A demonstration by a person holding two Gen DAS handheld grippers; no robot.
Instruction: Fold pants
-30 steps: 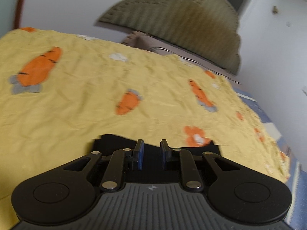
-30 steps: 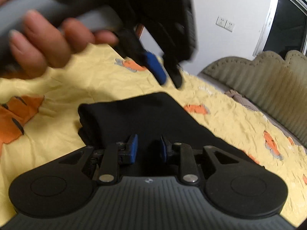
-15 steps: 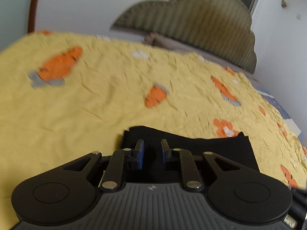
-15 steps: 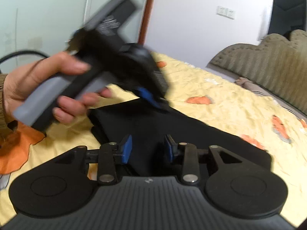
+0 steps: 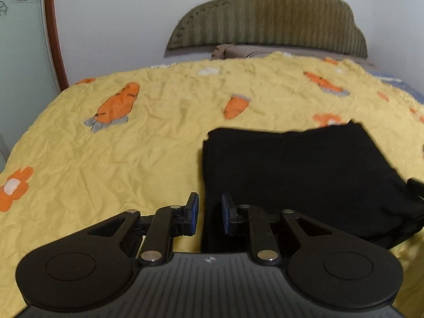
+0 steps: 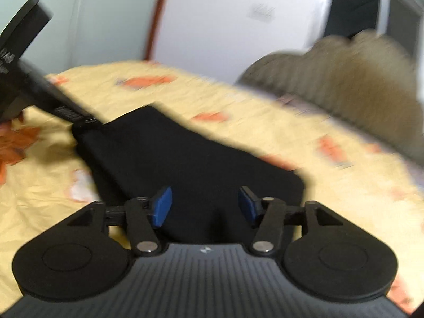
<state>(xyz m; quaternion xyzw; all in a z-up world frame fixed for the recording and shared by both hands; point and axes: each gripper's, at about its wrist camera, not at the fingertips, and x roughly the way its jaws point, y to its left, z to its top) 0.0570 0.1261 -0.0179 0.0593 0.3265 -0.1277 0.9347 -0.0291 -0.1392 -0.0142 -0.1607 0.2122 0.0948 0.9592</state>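
Observation:
The black pants (image 5: 299, 175) lie folded into a thick rectangle on the yellow bedspread (image 5: 132, 145). My left gripper (image 5: 209, 213) sits at their near left edge, its blue pads a narrow gap apart with nothing clearly pinched between them. In the right wrist view the pants (image 6: 185, 164) stretch away from my right gripper (image 6: 204, 206), which is wide open above their near end. The left gripper's body (image 6: 23, 61) shows at the far left of that view, touching the pants' far corner.
The bedspread has orange carrot and flower prints. A padded olive headboard (image 5: 267, 18) and a pillow stand at the far end. A wall with a brown door frame (image 5: 53, 31) is on the left. The right wrist view is motion-blurred.
My right gripper has opened wide and pulled back over the pants. My left gripper has swung down to the pants' left edge, and the pants now lie flat to its right.

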